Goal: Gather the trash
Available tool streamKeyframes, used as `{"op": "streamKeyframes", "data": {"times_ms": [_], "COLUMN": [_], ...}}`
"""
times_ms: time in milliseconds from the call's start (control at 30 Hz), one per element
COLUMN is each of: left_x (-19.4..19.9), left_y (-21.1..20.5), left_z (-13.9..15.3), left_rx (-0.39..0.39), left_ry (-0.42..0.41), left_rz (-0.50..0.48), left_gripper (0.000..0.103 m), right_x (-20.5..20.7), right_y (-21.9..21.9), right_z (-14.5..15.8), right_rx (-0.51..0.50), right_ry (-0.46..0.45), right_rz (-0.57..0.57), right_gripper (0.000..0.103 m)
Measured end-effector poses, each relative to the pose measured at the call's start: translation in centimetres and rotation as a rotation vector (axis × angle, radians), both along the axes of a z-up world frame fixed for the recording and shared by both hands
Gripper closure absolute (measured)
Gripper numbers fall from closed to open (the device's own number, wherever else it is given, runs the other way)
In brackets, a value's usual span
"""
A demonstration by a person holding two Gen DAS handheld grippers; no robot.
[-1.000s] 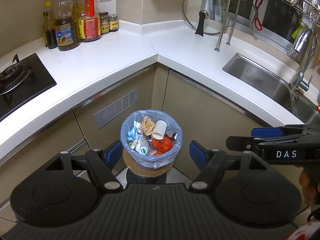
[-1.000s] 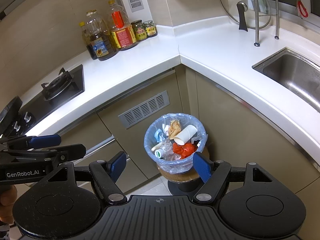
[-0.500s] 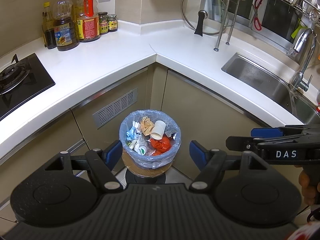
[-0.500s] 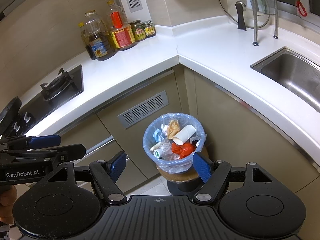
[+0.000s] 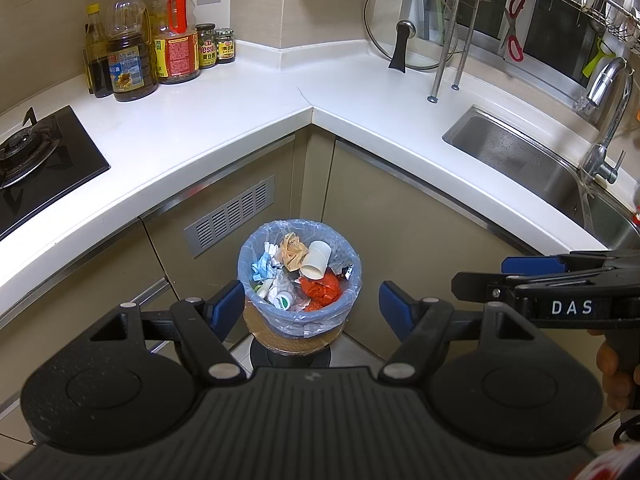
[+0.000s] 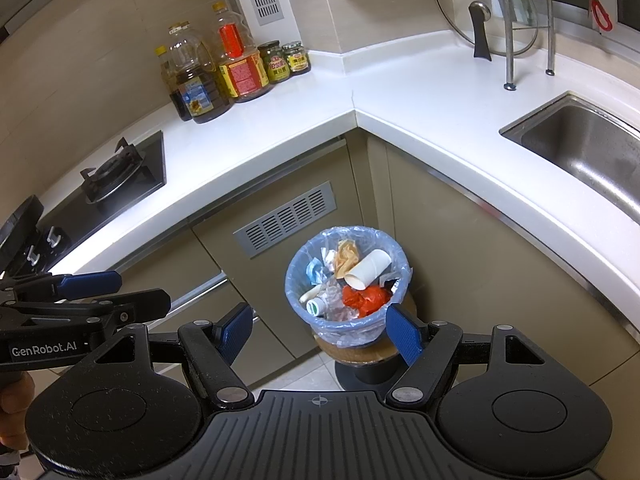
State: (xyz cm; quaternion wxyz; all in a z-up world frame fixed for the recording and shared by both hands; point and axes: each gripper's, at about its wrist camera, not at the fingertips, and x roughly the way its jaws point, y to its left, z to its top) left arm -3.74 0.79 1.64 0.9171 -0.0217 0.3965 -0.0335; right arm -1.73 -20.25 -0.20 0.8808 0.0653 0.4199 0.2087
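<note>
The trash bin point(image 5: 299, 280) is standing on a round wooden stool point(image 5: 294, 338) in the inner corner of the kitchen, below the white countertop point(image 5: 224, 120) and in front of the beige cabinets. A pale blue bag liner point(image 6: 304, 268) is folding over its rim. Inside, a white paper cup point(image 5: 316, 259), a red crumpled wrapper point(image 5: 322, 289), a tan paper wad point(image 5: 292, 251) and a small white bottle point(image 6: 315, 306) are lying heaped together (other scraps are too jumbled to identify).

The left gripper point(image 5: 312, 304) is hovering above the bin, jaws standing well apart and gripping nothing. The right gripper point(image 6: 320, 330) is likewise hanging above it, jaws spread wide and empty. Neither is touching the bin.

Oil bottles point(image 5: 128, 56) are standing beside the gas hob point(image 5: 28, 156); the steel sink point(image 5: 540, 168) is sitting at the right.
</note>
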Motion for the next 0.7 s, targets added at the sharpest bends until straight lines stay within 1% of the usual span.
{"op": "streamKeyframes", "data": {"times_ms": [700], "left_x": [0.16], "left_y": [-0.25], "left_z": [0.01], "left_rx": [0.0], "left_ry": [0.004], "left_rz": [-0.003], "left_gripper": [0.029], "right_x": [0.1], "right_y": [-0.07], "right_z": [-0.04], "right_rx": [0.001], "right_ry": [0.002], "right_rz": [0.0], "right_gripper": [0.029]}}
